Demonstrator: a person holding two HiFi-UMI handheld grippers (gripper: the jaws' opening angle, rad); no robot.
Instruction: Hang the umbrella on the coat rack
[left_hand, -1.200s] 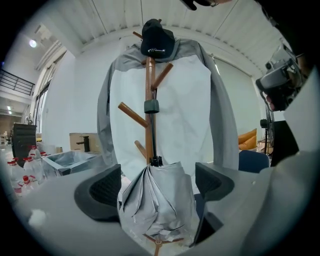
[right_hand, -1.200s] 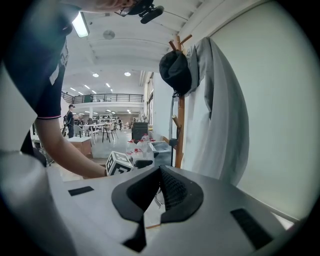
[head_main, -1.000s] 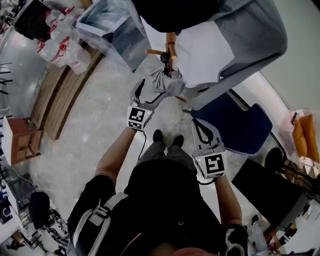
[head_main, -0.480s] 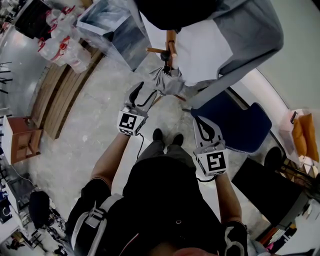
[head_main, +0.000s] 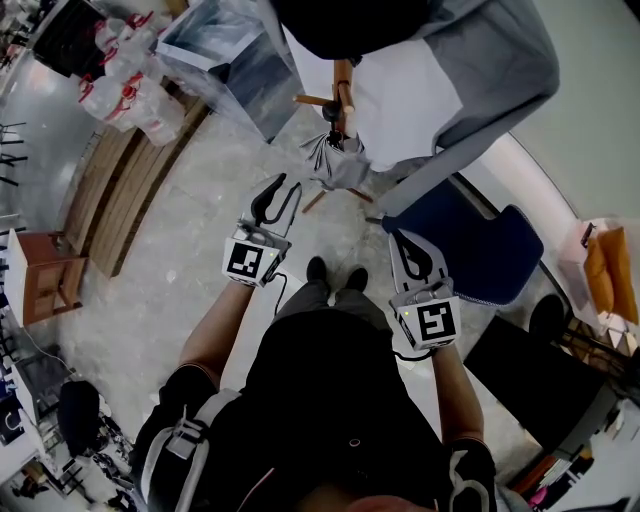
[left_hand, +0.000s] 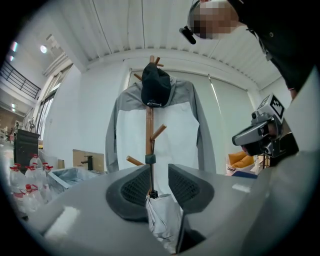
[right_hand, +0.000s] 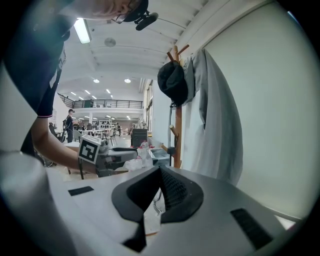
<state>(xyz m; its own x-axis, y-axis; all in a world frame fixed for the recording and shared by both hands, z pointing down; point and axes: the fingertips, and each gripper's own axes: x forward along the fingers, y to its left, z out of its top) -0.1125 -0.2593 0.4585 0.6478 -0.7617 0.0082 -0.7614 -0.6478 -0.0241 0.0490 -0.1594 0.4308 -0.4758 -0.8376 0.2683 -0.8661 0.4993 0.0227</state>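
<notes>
A folded silver umbrella (head_main: 335, 160) hangs by its strap from a low peg on the wooden coat rack (head_main: 343, 95). The rack also carries a grey-and-white jacket (head_main: 450, 90) and a dark cap (left_hand: 155, 87). My left gripper (head_main: 282, 195) is pulled back from the umbrella with floor between them. Its jaws have just been closing and still show a narrow gap with nothing in it. In the left gripper view the umbrella (left_hand: 162, 220) shows beyond that gap (left_hand: 160, 172). My right gripper (head_main: 403, 243) hovers to the right, shut and empty, its pads meeting (right_hand: 160, 172).
A blue chair (head_main: 480, 250) stands right of the rack under the jacket. A clear plastic bin (head_main: 215, 50) and packs of water bottles (head_main: 120, 70) sit at the upper left by a wooden platform (head_main: 120, 195). A small wooden stool (head_main: 45, 280) stands at the left edge.
My left gripper has drawn away from the umbrella toward my body, and its jaws have narrowed. The umbrella stays hanging on the rack. The right gripper has barely moved.
</notes>
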